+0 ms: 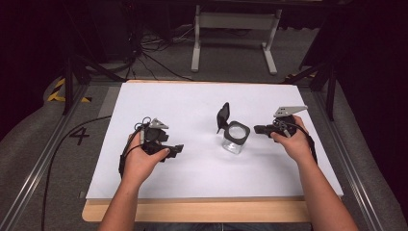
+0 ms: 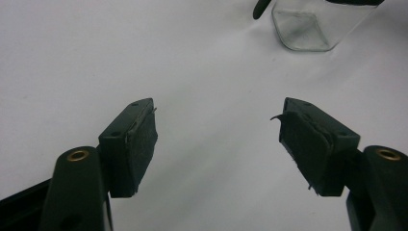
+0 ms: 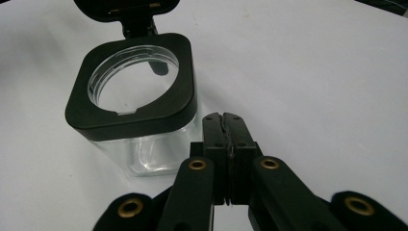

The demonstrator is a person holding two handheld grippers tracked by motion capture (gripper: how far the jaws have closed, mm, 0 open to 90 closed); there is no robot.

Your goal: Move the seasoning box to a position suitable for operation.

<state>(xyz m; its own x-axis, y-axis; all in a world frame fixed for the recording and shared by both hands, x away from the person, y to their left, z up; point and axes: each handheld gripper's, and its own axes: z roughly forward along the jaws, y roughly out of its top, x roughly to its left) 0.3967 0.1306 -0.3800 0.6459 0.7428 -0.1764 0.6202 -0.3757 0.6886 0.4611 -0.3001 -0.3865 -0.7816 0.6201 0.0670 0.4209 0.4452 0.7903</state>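
Glass jar (image 1: 235, 139), black collar, hinged lid (image 1: 223, 115) flipped up, stood mid-sheet on white table (image 1: 192, 106). L gripper (image 2: 217, 139) jaws wide apart, nothing between; R gripper (image 3: 230, 132) jaws pressed together, empty, just beside jar.

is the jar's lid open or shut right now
Open. The glass jar stands upright with its hinged black lid flipped up behind the rim, and the round mouth shows clear through.

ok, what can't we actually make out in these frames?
- Jar in the left gripper view: top cut off by the frame edge.
- Flip lid in the right gripper view: upper part cut off by the top edge.
- Right gripper in the high view: jaws too small to judge.
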